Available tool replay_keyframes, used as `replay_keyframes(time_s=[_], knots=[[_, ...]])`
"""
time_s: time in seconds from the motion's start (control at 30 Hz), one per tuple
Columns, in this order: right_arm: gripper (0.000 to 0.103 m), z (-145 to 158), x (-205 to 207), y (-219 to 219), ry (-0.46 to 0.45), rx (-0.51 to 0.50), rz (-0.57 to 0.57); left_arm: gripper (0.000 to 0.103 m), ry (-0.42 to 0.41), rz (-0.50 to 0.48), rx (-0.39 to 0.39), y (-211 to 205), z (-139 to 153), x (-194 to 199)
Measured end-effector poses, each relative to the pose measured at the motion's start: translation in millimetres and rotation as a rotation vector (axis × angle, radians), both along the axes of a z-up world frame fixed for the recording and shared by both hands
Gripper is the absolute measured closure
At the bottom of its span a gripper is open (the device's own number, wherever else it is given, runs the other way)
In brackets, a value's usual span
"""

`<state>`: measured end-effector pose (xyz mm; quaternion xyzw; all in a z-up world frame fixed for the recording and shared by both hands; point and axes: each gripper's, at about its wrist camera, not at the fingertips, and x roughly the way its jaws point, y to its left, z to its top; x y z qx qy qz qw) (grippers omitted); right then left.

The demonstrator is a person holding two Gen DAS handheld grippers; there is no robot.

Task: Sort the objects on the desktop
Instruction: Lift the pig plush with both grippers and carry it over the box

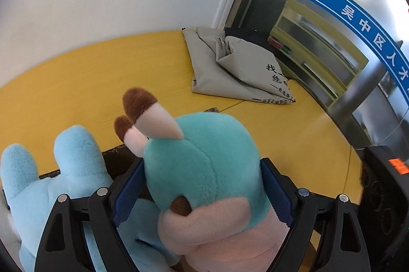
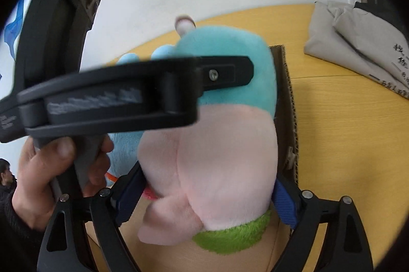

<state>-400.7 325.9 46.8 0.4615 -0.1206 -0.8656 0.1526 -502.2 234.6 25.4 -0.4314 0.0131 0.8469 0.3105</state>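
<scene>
A plush toy (image 1: 199, 144) with a teal head, pink belly and brown-tipped ears stands upright over a cardboard box (image 1: 120, 151). My left gripper (image 1: 203, 162) is shut on its head, both blue pads pressed flat against the sides. In the right wrist view my right gripper (image 2: 208, 174) straddles the toy's pink body (image 2: 217, 144). Its pads lie beside the body without denting it. One finger of the left gripper (image 2: 225, 75) crosses the teal head there. A light-blue plush (image 1: 71, 169) lies in the box, to the left.
The box (image 2: 286, 93) sits on a yellow table (image 1: 102, 80). A folded grey bag (image 1: 230, 67) with black writing lies at the back right. A glass partition (image 1: 332, 3) with a blue band borders the right side. A person's hand (image 2: 51, 169) grips the left tool.
</scene>
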Motion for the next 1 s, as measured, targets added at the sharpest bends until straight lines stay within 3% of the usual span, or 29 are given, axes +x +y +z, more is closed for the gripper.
replay_keyframes(time_s=[0.07, 0.13, 0.3, 0.43, 0.47, 0.53, 0.57, 0.6, 0.67, 0.73, 0.77, 0.8, 0.83, 0.93, 1.0], knots=[[0.007, 2.5, 16.2, -5.6, 0.017, 0.062, 0.003, 0.012, 0.016, 0.007, -0.020, 2.0, -1.2, -1.9], [0.005, -2.4, 36.3, -21.6, 0.046, 0.100, 0.027, 0.014, 0.026, 0.017, -0.041, 3.7, -3.4, -5.1], [0.004, 24.5, 70.8, -29.0, 0.120, 0.184, 0.167, 0.015, 0.029, 0.032, -0.060, 0.0, -10.2, -7.5], [0.006, 9.0, 67.5, -40.4, 0.036, 0.253, 0.271, 0.014, -0.010, 0.036, -0.033, -0.8, -7.2, -9.3], [0.015, 3.1, 68.5, -44.6, 0.028, 0.266, 0.289, 0.011, -0.029, 0.028, -0.026, 0.5, -6.8, -8.4], [0.048, -6.9, 70.7, -52.9, 0.006, 0.265, 0.321, 0.004, -0.054, 0.007, -0.028, 6.1, -7.3, -6.8], [0.070, -12.3, 70.8, -55.9, -0.001, 0.272, 0.330, 0.004, -0.062, 0.007, -0.045, 9.0, -9.2, -7.1], [0.077, -18.7, 68.4, -56.4, -0.002, 0.297, 0.322, 0.005, -0.076, 0.009, -0.062, 12.2, -12.0, -8.1], [0.077, -21.1, 69.8, -55.9, 0.007, 0.305, 0.297, 0.006, -0.096, -0.005, -0.084, 19.3, -17.2, -7.1], [0.064, -15.1, 74.7, -50.7, 0.035, 0.277, 0.265, 0.006, -0.116, -0.027, -0.099, 26.3, -22.1, -4.5], [0.051, -12.6, 78.2, -50.4, 0.049, 0.285, 0.258, 0.006, -0.129, -0.031, -0.099, 28.3, -23.4, -3.5], [0.031, -10.8, 82.1, -51.4, 0.070, 0.326, 0.238, 0.006, -0.141, -0.027, -0.095, 28.8, -23.9, -3.7], [0.024, -11.2, 84.3, -53.0, 0.084, 0.376, 0.216, 0.005, -0.153, -0.022, -0.091, 29.0, -24.3, -4.6], [0.024, -32.2, 77.7, -58.7, 0.002, 0.404, 0.237, 0.000, -0.192, -0.011, -0.077, 31.1, -25.6, -8.7], [0.029, -38.7, 79.4, -64.6, 0.017, 0.451, 0.245, 0.001, -0.221, -0.034, -0.092, 38.2, -30.6, -8.4]])
